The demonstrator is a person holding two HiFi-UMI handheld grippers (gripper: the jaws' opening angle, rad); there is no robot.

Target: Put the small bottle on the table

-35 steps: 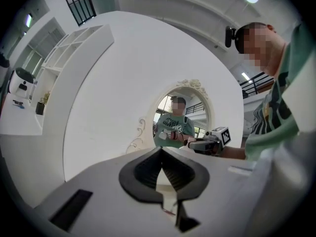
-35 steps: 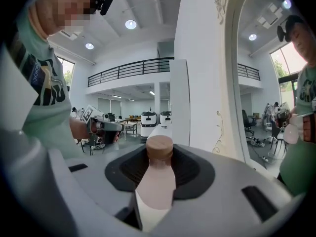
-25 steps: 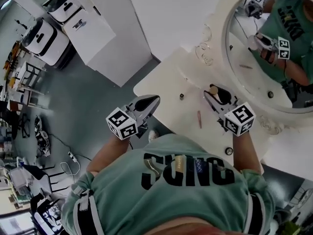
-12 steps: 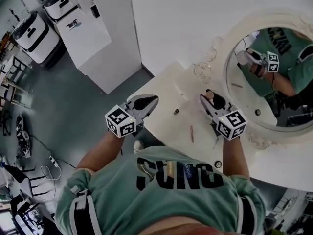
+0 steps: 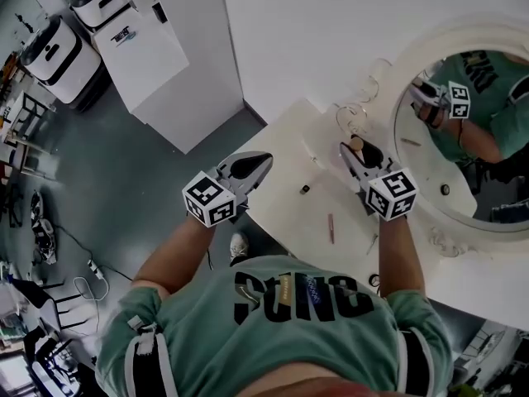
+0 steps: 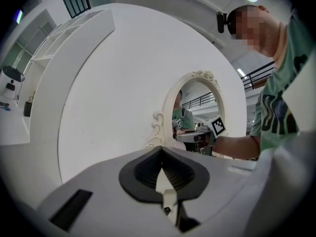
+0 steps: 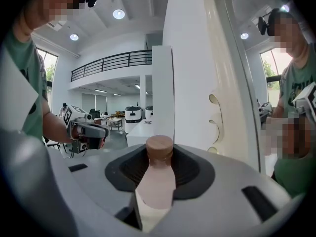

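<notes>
Two grippers are over the white table (image 5: 285,209), each in one hand of the person in a green shirt. The right gripper (image 5: 353,152) is clenched on the small bottle (image 7: 157,181): its pale body sits between the two jaws and its brown cap (image 7: 159,149) points away from the gripper. The bottle is held above the far part of the table, near the frame of the round mirror (image 5: 463,139); I cannot tell if it touches the table. The left gripper (image 6: 162,154) is over the near left edge of the table, well apart from the right one. Its jaws are pressed together with nothing between them. Between both grippers, a small dark object (image 5: 305,189) and a thin pink stick (image 5: 331,227) lie on the table.
</notes>
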